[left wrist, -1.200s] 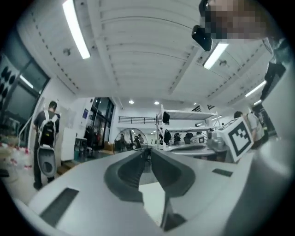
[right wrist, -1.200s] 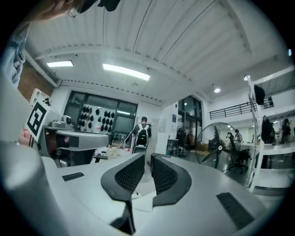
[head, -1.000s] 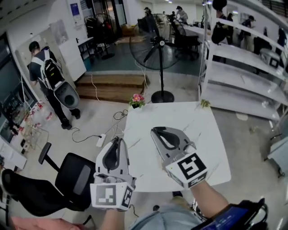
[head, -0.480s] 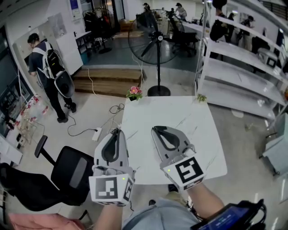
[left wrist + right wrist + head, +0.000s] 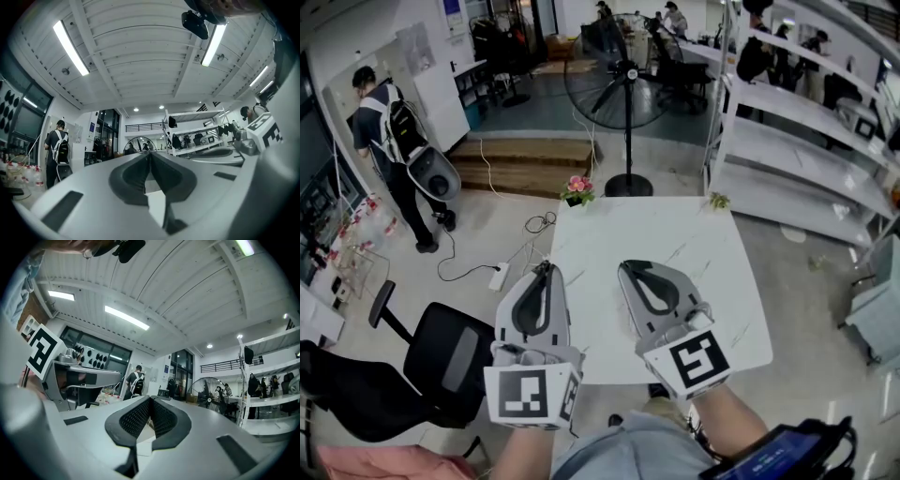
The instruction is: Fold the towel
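Note:
No towel shows in any view. The white marble-look table (image 5: 675,244) lies bare in front of me in the head view. My left gripper (image 5: 546,268) hovers over the table's near left edge, jaws shut with nothing between them. My right gripper (image 5: 626,268) hangs over the table's near middle, also shut and empty. In the left gripper view the left gripper (image 5: 149,153) points about level toward the room, its pads together. The right gripper (image 5: 150,400) in the right gripper view likewise has its ribbed pads (image 5: 136,418) pressed together.
A small pot of pink flowers (image 5: 577,188) stands at the table's far left corner, a green sprig (image 5: 718,201) at the far right. A standing fan (image 5: 625,94) is beyond the table, a black office chair (image 5: 441,361) at left, white shelving (image 5: 806,131) at right. A person with a backpack (image 5: 389,141) stands far left.
The head view has shifted slightly, so the table sits a little higher in the picture. The person with the backpack has stepped further left. Both grippers keep their places.

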The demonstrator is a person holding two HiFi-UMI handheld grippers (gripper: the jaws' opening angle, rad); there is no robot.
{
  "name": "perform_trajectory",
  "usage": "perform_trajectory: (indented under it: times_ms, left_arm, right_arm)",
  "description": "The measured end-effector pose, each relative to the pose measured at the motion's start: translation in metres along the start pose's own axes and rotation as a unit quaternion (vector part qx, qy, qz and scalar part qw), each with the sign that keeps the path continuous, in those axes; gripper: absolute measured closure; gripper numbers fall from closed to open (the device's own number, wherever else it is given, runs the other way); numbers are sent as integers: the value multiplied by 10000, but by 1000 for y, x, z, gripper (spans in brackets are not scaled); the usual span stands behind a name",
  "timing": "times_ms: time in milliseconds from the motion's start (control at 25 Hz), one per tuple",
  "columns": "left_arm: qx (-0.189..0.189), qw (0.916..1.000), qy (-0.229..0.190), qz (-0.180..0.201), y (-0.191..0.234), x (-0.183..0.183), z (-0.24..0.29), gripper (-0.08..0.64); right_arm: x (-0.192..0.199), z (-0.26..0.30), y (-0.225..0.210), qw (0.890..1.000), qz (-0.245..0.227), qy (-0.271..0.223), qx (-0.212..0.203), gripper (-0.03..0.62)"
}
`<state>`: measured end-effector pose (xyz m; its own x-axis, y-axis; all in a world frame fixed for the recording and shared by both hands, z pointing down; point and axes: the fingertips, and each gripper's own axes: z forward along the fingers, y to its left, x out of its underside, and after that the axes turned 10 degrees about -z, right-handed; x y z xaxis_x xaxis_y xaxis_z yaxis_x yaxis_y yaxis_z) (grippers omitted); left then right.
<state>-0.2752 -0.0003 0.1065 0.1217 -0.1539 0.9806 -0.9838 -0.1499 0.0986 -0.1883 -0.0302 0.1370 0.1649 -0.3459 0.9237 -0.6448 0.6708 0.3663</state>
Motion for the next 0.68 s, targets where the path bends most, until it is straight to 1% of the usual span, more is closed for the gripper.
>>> perform_trajectory:
  times_ms: [120,280,480,680]
  left_arm:
    - [21,10000,38,-6,-1,1,3,543]
    - [79,10000,-10,27,-8,4,4,543]
    - [80,9999,47,62,-7,0,10,543]
    - [97,9999,10,96,-11,13,6,543]
  right_arm:
    - [-2,1,-1,10000,-37,10,-12,580]
    - [0,-4,-1,10000,-49,-69,5,580]
    - [-5,3,-4,10000,-33,-15,6,580]
    - [6,-4,-1,10000,-70,-34,38,580]
